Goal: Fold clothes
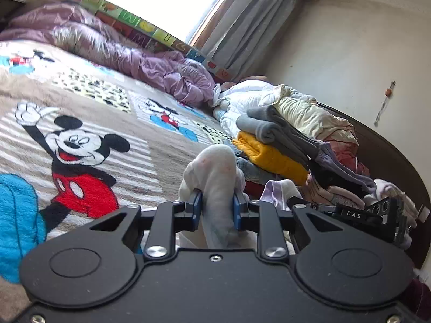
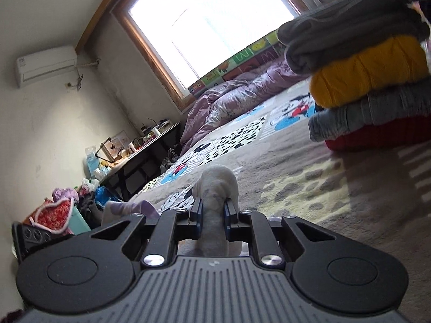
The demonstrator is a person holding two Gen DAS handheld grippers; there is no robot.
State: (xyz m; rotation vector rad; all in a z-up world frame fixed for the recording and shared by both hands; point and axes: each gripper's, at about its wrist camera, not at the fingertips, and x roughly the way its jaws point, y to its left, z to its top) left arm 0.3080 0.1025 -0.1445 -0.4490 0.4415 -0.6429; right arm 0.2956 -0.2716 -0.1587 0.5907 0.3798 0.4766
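Pinching a bunched fold of pale white knit cloth [image 1: 215, 167], the left gripper [image 1: 217, 210] has its blue pads pressed against the fabric on both sides; the cloth bulges up past the fingertips and trails back between the jaws toward the camera; right gripper [image 2: 212, 212] likewise clamped on a bunch of pale greyish-white fabric [image 2: 216, 185], pads tight on it; whether both hold the same garment cannot be told.

Both tools sit low over a plush beige cartoon-mouse blanket [image 1: 107, 123] spread across the bed; in the left wrist view the right gripper's black body [image 1: 377, 215] shows at right, just beside the left one.

Stack of folded clothes to the right of the held cloth: grey knit [image 1: 274, 132] on top, mustard-yellow knit [image 1: 269, 158] under it; the right wrist view adds a grey-blue layer [image 2: 363, 115] and a red layer [image 2: 377, 134] at the bottom, resting on the blanket; loose cream and white garments [image 1: 304, 113] heaped behind the stack.

Far side: rumpled shiny mauve quilt [image 1: 121, 51] along the bright window [image 2: 204, 24]; grey curtain [image 1: 256, 21] at right; cluttered dark desk [image 2: 145, 148] at far left; white wall air conditioner [image 2: 45, 64] above it.
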